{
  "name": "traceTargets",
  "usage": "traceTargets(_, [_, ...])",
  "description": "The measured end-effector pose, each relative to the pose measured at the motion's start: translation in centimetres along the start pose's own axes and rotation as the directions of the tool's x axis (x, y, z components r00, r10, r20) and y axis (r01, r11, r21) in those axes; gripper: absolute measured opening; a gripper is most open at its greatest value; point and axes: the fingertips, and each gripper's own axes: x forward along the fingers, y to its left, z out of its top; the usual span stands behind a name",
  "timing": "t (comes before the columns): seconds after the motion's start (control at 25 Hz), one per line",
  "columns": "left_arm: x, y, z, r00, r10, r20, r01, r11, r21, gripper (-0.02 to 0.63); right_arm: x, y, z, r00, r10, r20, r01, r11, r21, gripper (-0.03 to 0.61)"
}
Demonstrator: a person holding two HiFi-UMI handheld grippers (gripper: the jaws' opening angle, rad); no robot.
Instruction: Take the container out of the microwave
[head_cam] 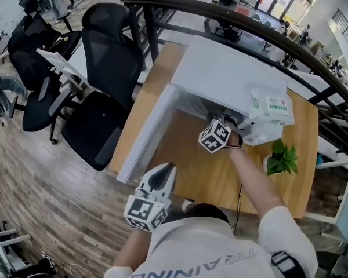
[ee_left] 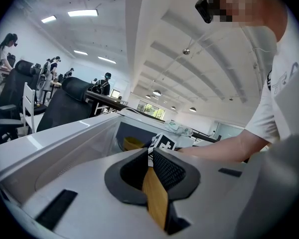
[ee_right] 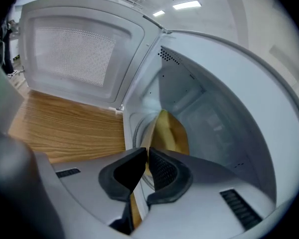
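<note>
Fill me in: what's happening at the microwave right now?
The person's right gripper reaches into the open microwave and is pinched on the rim of the yellow container, which is not out yet. The left gripper hangs back by the table edge, shut and empty. The door stands wide open.

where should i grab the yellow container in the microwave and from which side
Grip the yellow container by its thin near rim, coming in through the open front of the microwave; that edge faces the opening and suits the right gripper.
</note>
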Motion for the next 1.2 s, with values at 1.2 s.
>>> traceTargets(1.2, [-2.4,-2.0,1.4,0.992,-0.128,0.010,0.127,0.990,0.067,0.057,-11.2,3.7,1.2,0.995,-0.063,0.081,0.056,0.995,0.080,0.038])
